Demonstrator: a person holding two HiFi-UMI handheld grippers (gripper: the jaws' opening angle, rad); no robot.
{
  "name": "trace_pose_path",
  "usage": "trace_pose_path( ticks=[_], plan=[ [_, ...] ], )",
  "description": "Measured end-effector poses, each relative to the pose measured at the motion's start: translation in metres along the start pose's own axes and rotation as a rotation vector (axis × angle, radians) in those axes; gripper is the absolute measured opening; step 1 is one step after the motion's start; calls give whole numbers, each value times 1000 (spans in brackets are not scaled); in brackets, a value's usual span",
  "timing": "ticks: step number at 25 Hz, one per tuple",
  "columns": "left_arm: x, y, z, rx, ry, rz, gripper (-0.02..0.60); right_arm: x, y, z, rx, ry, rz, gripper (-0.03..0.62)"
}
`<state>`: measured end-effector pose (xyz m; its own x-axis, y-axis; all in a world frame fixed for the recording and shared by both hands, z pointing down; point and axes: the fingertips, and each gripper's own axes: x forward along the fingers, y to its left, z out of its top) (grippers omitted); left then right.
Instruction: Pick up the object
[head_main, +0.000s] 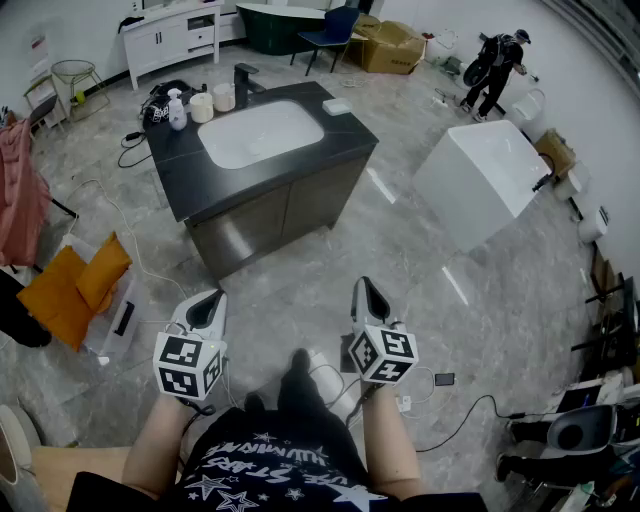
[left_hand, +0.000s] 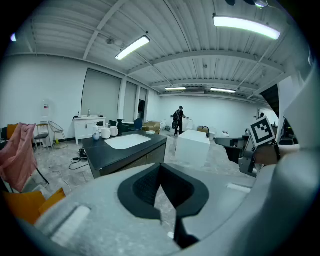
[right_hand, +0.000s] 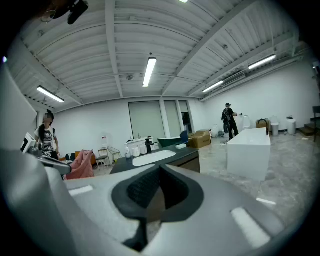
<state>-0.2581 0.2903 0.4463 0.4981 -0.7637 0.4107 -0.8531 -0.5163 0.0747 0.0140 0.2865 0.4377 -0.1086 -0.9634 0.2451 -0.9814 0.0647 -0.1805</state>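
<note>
A dark vanity counter (head_main: 216, 187) with a white sink basin (head_main: 258, 133) stands on the floor ahead of me. Along its back edge are a clear soap bottle (head_main: 177, 110), two white cups (head_main: 202, 106), a black faucet (head_main: 243, 85) and a small white dish (head_main: 337, 105). My left gripper (head_main: 207, 303) and right gripper (head_main: 365, 293) are held side by side well short of the counter, over bare floor. Both are shut with nothing between the jaws. The left gripper (left_hand: 160, 167) and right gripper (right_hand: 160, 170) both look toward the counter (left_hand: 98, 149) (right_hand: 123, 166).
A white bathtub (head_main: 480, 180) stands right of the counter. At the left are orange cushions (head_main: 80, 285) and a pink cloth (head_main: 20, 190). Cables trail over the floor near my feet (head_main: 455, 420). A person (head_main: 495, 65) stands far back, beside cardboard boxes (head_main: 390, 45).
</note>
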Motion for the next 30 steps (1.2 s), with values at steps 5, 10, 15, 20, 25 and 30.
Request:
trace_pose_path(
  ticks=[5,10,15,20,25,30],
  plan=[
    [5,-13,3,7,1,-25,6,1,-4,5,-9,-8,1,5],
    [5,-19,-8,-3,13,-43,6,-8,-6,-7,-10,6,-6,5],
    [4,-20,-24,-39,40,-50,6,-17,-15,-21,29,21,-32,5],
    [24,-18,-21,-43,40,-30,8,-2,-36,-10,58,-29,-27,26],
    [70,-17,5,-72,3,-14,8,54,-58,6,71,-28,62,195],
    [131,-20,41,-96,0,38,8,122,-99,35,98,6,148,258]
  ],
)
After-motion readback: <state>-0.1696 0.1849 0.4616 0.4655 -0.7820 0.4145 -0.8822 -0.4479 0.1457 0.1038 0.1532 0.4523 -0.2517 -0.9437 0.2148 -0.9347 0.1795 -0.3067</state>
